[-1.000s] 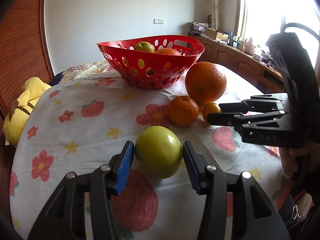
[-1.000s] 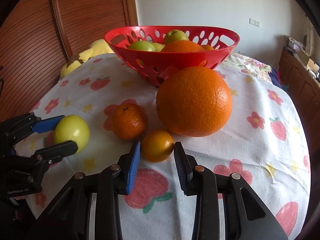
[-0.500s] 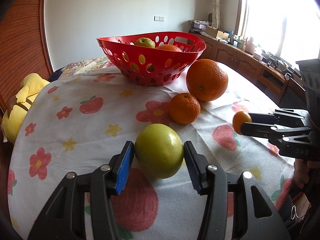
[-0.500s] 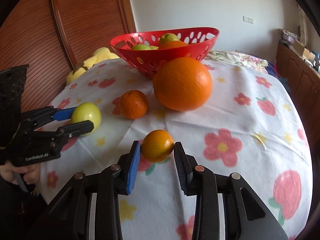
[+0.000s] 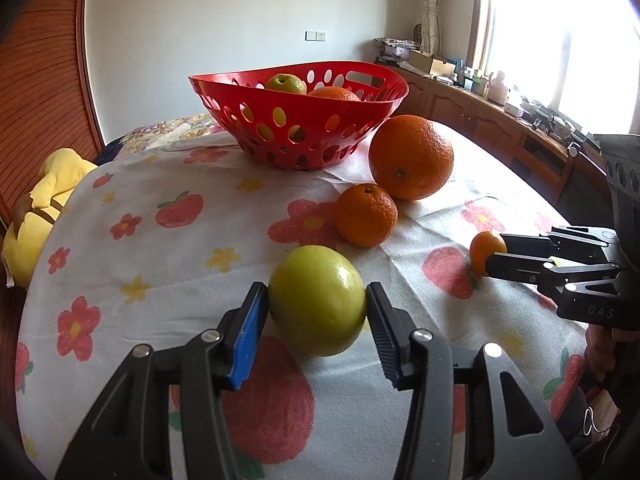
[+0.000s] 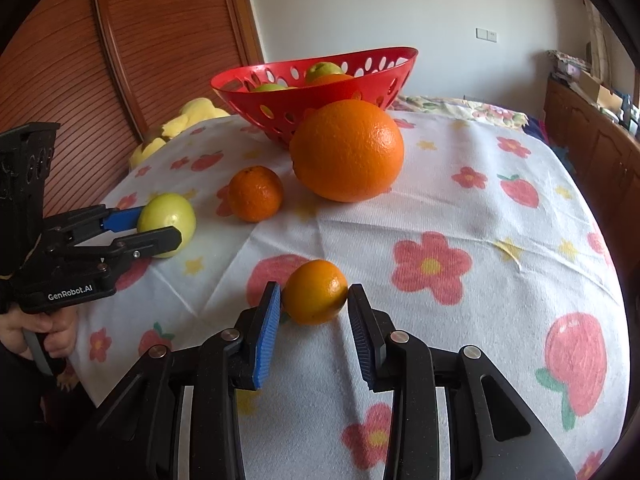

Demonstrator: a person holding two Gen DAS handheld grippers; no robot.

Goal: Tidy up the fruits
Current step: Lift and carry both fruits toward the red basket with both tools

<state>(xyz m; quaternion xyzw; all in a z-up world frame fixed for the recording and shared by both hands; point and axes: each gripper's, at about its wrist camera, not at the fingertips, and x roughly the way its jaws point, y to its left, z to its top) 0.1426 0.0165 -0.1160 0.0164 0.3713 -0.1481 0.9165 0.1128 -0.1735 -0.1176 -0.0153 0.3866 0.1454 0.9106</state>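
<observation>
Left hand-held gripper [image 5: 317,307] clamped on green apple [image 5: 317,299] — right hand-held gripper [image 6: 314,298] on small orange [image 6: 315,291].

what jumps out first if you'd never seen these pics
The perforated red plastic basket at the back of the flowered tablecloth, already holding green and orange fruit, and the big round orange just in front of it. Nearer, each gripper clamps a fruit: the left gripper a yellow-green apple, the right gripper a small orange citrus.
</observation>
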